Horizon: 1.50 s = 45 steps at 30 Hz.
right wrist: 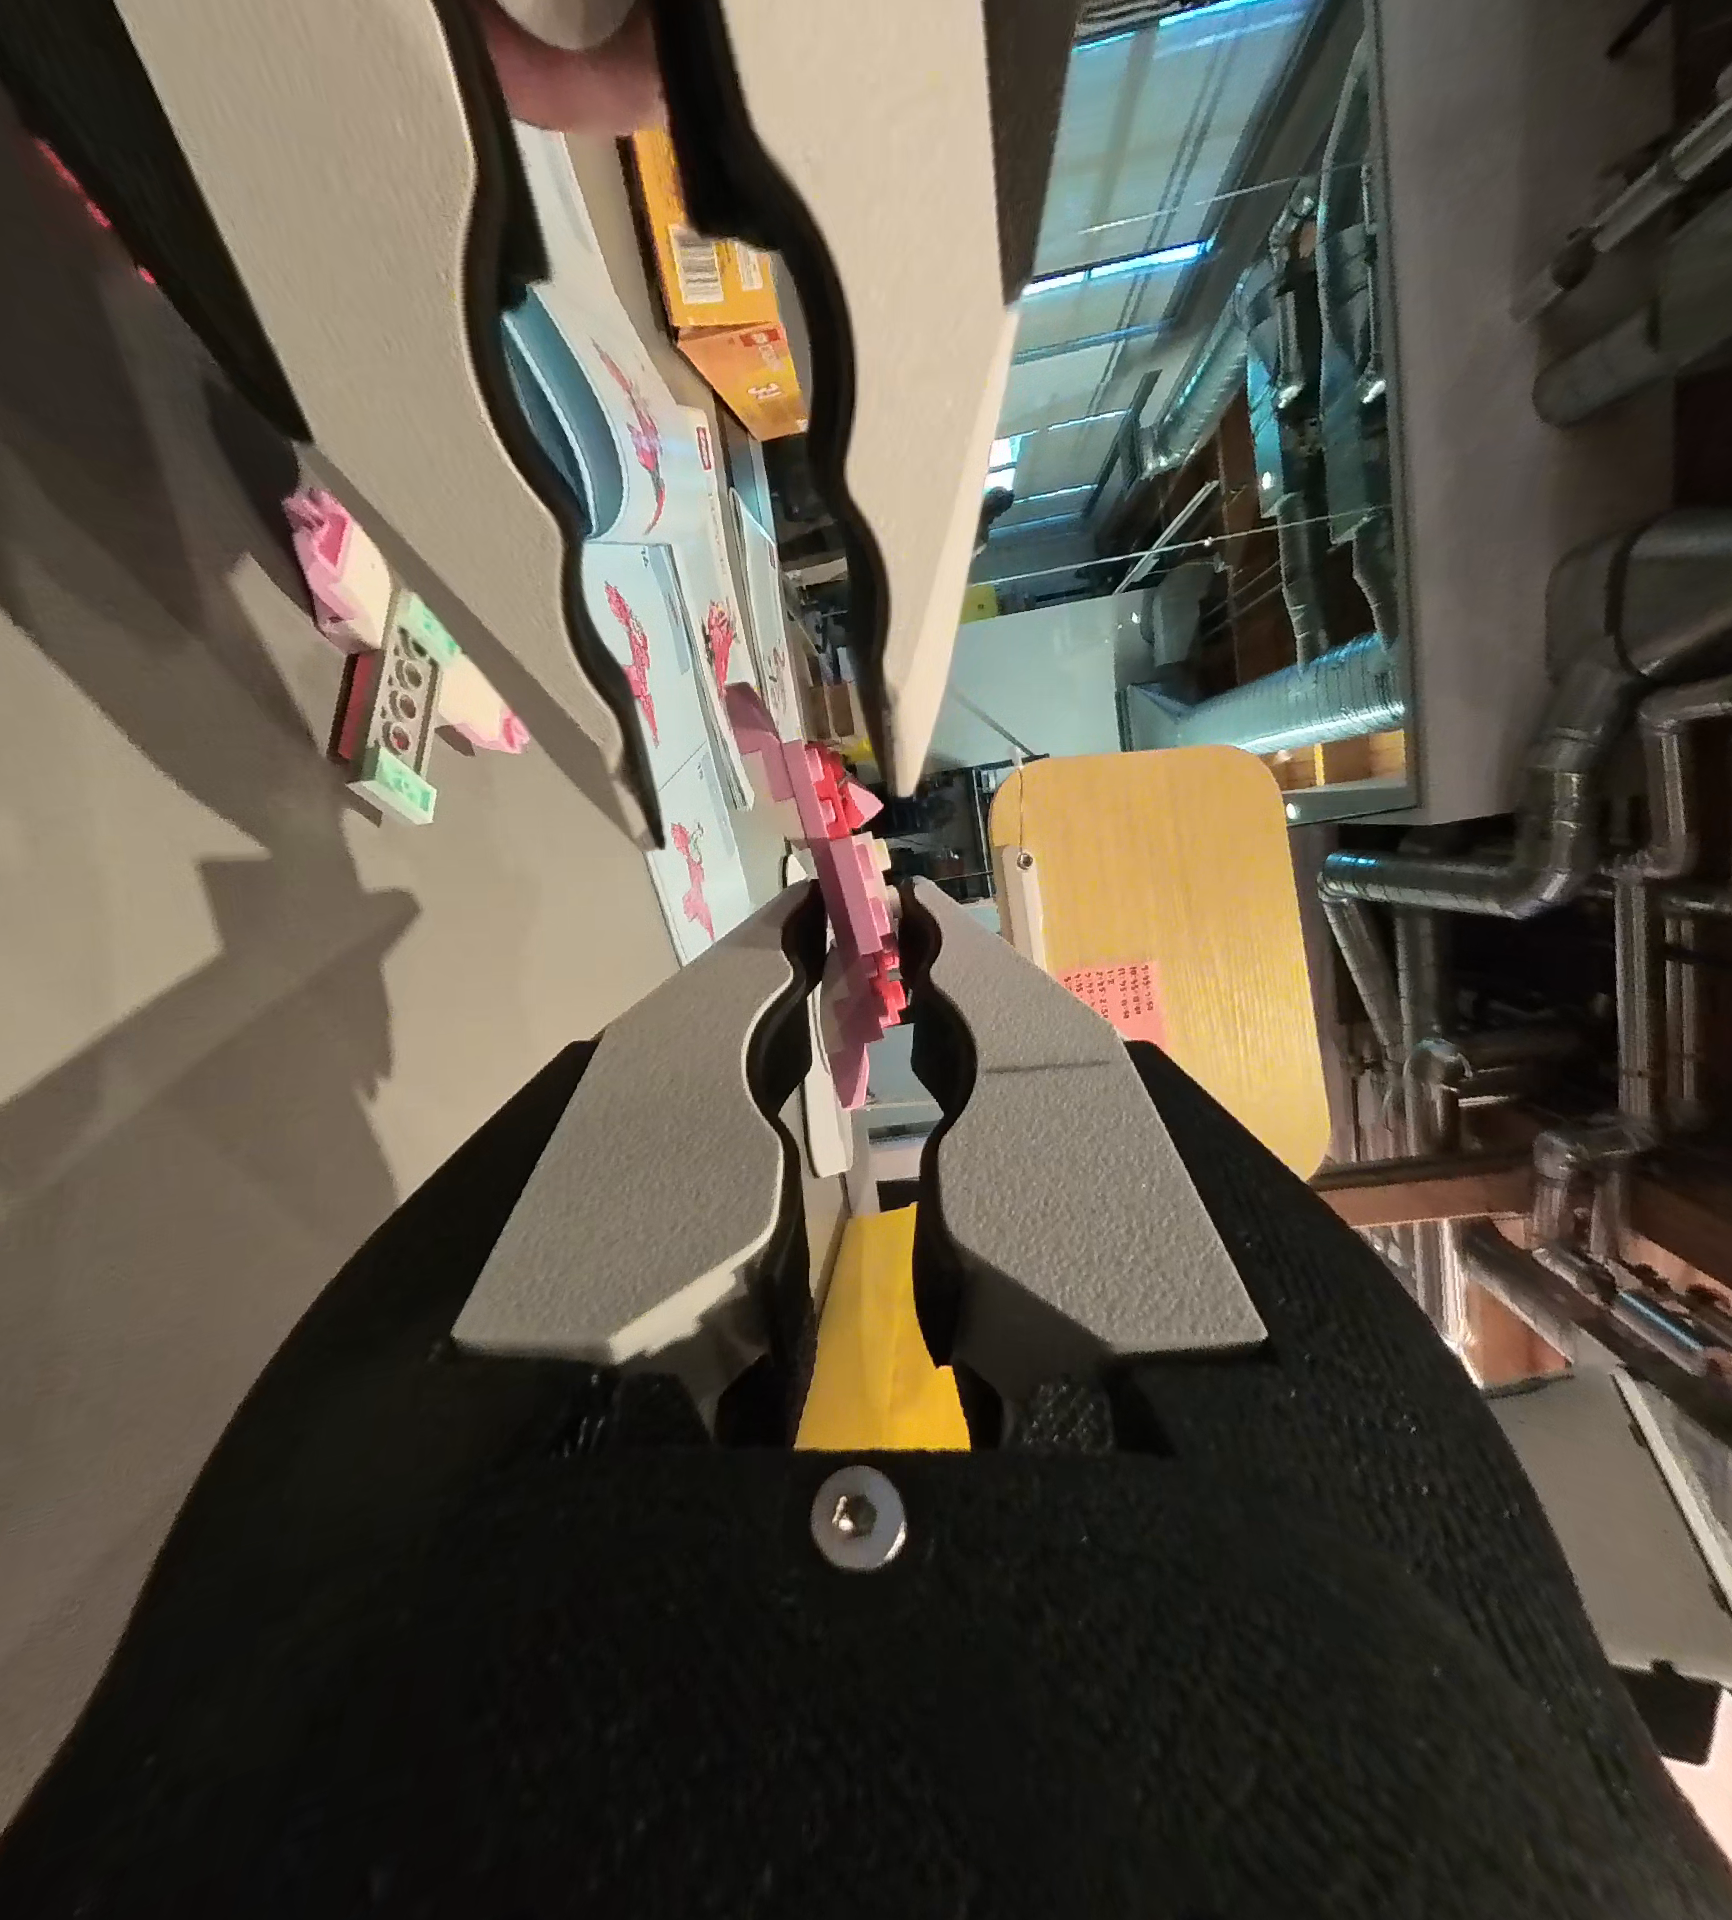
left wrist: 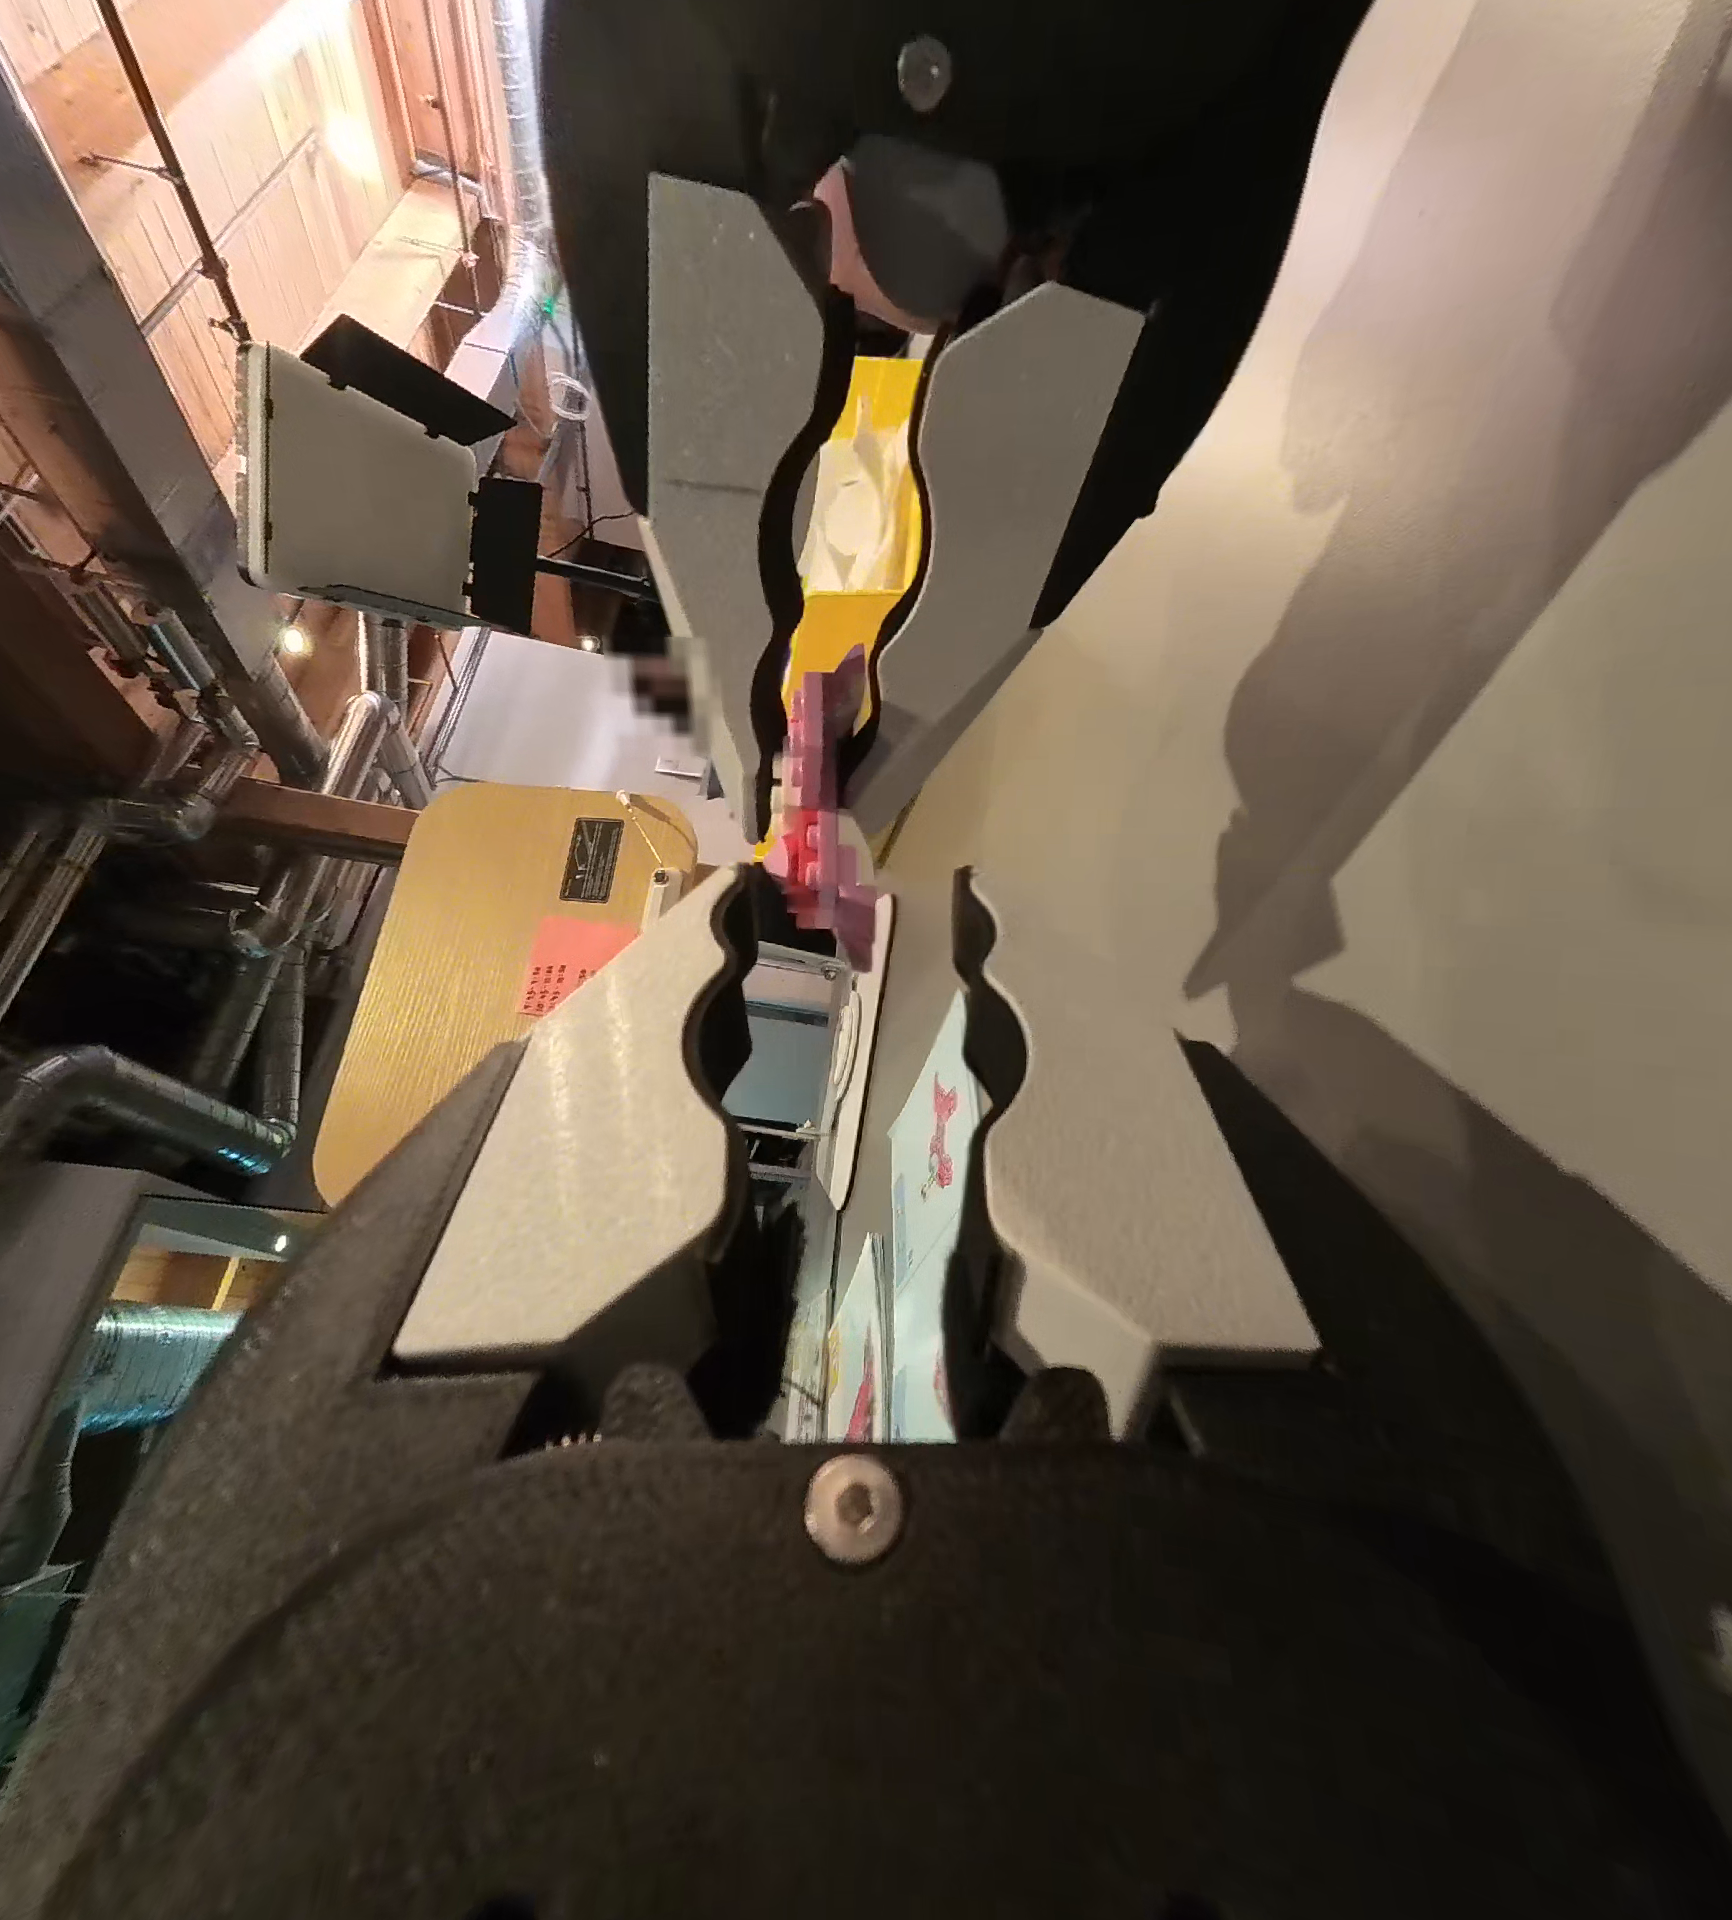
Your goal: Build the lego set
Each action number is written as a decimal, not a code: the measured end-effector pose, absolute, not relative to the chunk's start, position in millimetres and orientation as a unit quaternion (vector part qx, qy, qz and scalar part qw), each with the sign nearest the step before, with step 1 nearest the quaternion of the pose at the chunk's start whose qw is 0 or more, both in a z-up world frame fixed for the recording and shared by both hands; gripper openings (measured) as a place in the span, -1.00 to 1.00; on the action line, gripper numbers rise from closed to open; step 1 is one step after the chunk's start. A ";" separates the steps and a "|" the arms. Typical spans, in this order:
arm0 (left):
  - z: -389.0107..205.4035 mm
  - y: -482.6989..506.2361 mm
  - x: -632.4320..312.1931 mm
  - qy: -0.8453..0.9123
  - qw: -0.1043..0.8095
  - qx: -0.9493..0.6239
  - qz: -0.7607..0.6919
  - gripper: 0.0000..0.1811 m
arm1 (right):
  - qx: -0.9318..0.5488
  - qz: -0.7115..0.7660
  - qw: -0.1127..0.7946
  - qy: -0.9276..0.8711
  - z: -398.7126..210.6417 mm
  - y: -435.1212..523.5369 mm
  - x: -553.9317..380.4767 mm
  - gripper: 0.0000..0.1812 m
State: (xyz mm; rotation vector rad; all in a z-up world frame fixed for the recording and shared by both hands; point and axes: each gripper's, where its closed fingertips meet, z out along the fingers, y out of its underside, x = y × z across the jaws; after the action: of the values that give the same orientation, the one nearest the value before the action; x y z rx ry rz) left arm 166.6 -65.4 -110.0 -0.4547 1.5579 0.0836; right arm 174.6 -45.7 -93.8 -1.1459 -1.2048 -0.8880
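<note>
Above a pale grey surface [right wrist: 166, 987], the right gripper [right wrist: 867, 904] clamps a pink lego assembly [right wrist: 857, 914] steady, seemingly for joining, while the left gripper [left wrist: 857, 883] faces it, fingers apart.

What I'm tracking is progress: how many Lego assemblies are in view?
2: a pink assembly clamped in the right gripper's jaws, one pink-and-grey assembly on the table. Others may be hidden.
</note>
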 end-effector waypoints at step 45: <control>-108.0 -75.0 163.5 0.716 0.675 -0.173 0.044 -0.84 | -0.412 -0.428 0.566 -0.571 -97.3 -57.7 164.7 -0.86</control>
State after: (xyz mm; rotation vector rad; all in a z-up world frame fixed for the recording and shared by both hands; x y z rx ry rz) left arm 163.5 -75.0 -108.0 -0.3885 1.6118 0.0988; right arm 164.7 -57.7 -97.3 -0.9689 -1.3427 -1.0056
